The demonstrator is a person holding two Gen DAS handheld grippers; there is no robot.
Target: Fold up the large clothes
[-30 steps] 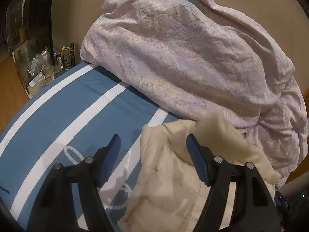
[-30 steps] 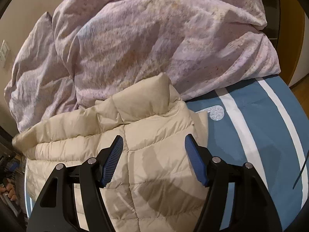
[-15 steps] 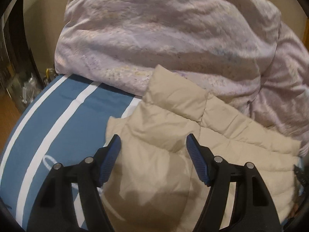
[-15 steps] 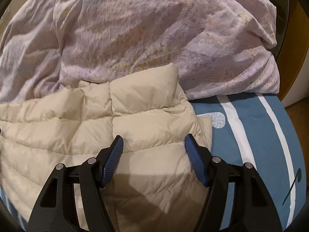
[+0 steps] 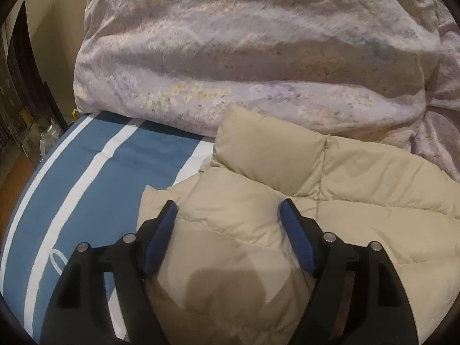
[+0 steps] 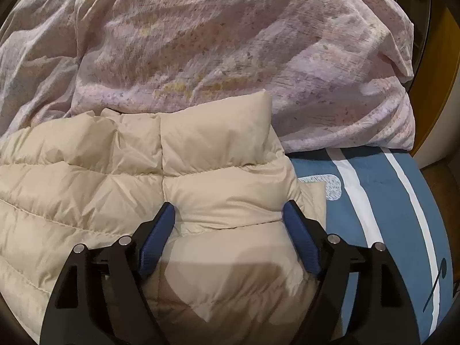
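**Puffy jacket on the bed, both tongs wide apart over it**

A cream puffy jacket [image 5: 287, 207] lies on a bed with a blue sheet [image 5: 86, 178] that has white stripes. Behind the jacket, at 12 o'clock in both views, a big pink flowery blanket [image 5: 244, 57] is piled up high. The top edge of the jacket touches the blanket.

In the left view, the left tongs [image 5: 228, 211] hang over the jacket's left corner. Their blue pads [image 5: 296, 238] stand wide apart, and they have just been opening. A puffy part of the jacket sits between them, but the pads do not squeeze it. The blue sheet shows at 9 o'clock.

In the right view, the right tongs [image 6: 228, 211] hang over the jacket's right corner, near its stand-up collar [image 6: 215, 132]. They are also wide apart and have just been opening. Jacket cloth lies between the pads but is not pinched. The blue sheet shows at 3 o'clock, with a small white patch [image 6: 330, 187] just beside the jacket's edge.
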